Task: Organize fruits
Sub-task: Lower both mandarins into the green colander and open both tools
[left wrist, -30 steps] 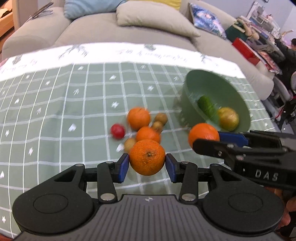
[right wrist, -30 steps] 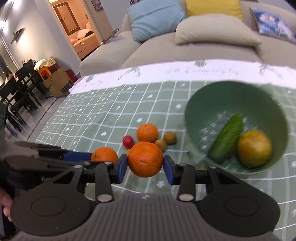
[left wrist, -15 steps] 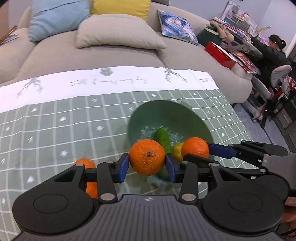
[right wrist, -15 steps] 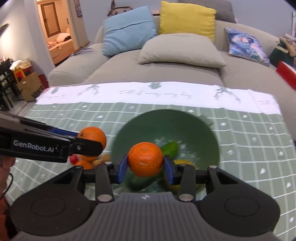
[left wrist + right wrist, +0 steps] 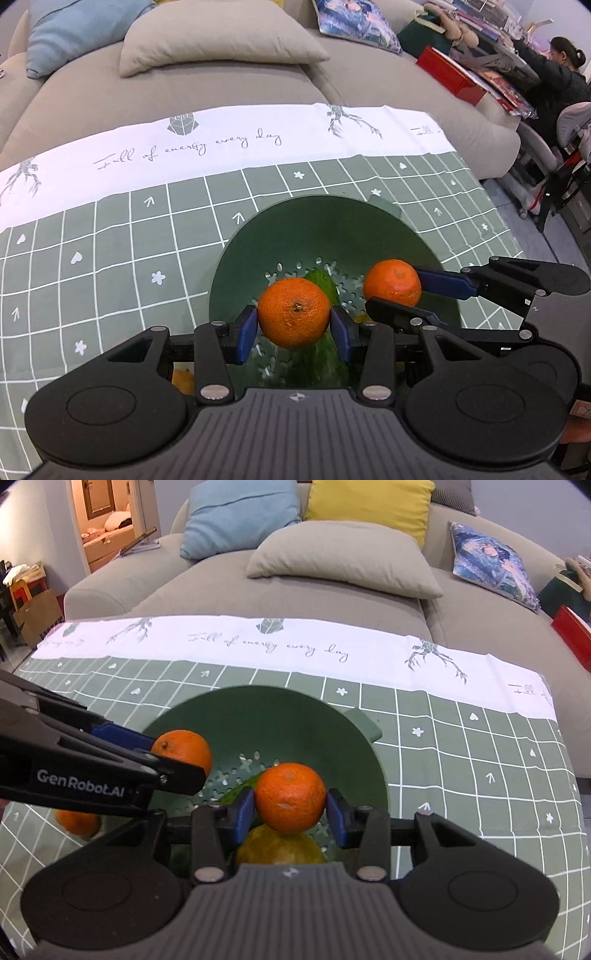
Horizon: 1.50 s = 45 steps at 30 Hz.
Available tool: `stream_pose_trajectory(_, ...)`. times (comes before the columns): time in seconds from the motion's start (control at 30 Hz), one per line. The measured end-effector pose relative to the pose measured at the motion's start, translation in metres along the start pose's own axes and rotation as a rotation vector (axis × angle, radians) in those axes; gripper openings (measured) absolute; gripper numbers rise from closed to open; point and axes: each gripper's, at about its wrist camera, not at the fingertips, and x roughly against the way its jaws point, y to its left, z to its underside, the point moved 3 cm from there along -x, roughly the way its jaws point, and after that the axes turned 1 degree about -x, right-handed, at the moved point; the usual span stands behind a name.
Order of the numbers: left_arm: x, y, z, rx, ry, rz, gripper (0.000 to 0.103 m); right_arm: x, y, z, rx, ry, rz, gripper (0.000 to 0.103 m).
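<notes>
My left gripper (image 5: 293, 328) is shut on an orange (image 5: 293, 312) and holds it over the green colander bowl (image 5: 258, 254). My right gripper (image 5: 290, 808) is shut on a second orange (image 5: 290, 795), also over the bowl (image 5: 354, 753). Each gripper shows in the other's view: the right with its orange (image 5: 392, 282), the left with its orange (image 5: 183, 747). In the bowl lie a green cucumber (image 5: 321, 282) and a yellow-green fruit (image 5: 280, 847), both partly hidden.
The table has a green checked cloth (image 5: 92, 266) with a white border. Another orange (image 5: 77, 821) lies on the cloth left of the bowl. A grey sofa with cushions (image 5: 343, 557) stands behind the table. A seated person (image 5: 561, 74) is at far right.
Both grippers have carried their oranges from the fruit pile on the left to above the bowl and moved closer over it. Both stay shut.
</notes>
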Motion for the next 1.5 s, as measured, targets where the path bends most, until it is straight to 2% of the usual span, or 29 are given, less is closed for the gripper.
stream_pose_trajectory(0.43,-0.025,0.005,-0.004,0.0,0.062,-0.025,0.048,-0.029,-0.001,0.001,0.032,0.045,-0.002,0.039)
stream_pose_trajectory(0.73,-0.02,0.006,-0.005,-0.009,0.063,-0.021,0.053,-0.022,0.004,0.0,0.049,0.046,-0.001,0.042)
stream_pose_trajectory(0.93,0.008,0.005,-0.003,-0.04,0.018,-0.025,0.053,-0.004,0.011,-0.003,0.045,0.02,-0.007,0.044)
stream_pose_trajectory(1.0,0.022,0.004,-0.001,-0.064,-0.01,-0.037,0.053,0.005,0.016,-0.003,0.041,0.006,-0.003,0.05)
stream_pose_trajectory(1.1,0.042,0.005,0.002,-0.083,-0.045,-0.062,0.053,0.019,0.025,-0.004,0.027,-0.016,0.0,0.052)
stream_pose_trajectory(1.17,0.056,0.009,0.005,-0.083,-0.071,-0.066,0.053,0.029,0.031,-0.003,0.008,-0.031,-0.001,0.059)
stream_pose_trajectory(1.37,0.098,0.023,0.022,-0.104,-0.156,-0.109,0.053,0.057,0.057,0.008,-0.026,-0.085,-0.023,0.062)
stream_pose_trajectory(1.5,0.117,0.036,0.038,-0.077,-0.183,-0.118,0.053,0.071,0.079,0.016,-0.04,-0.114,-0.042,0.066)
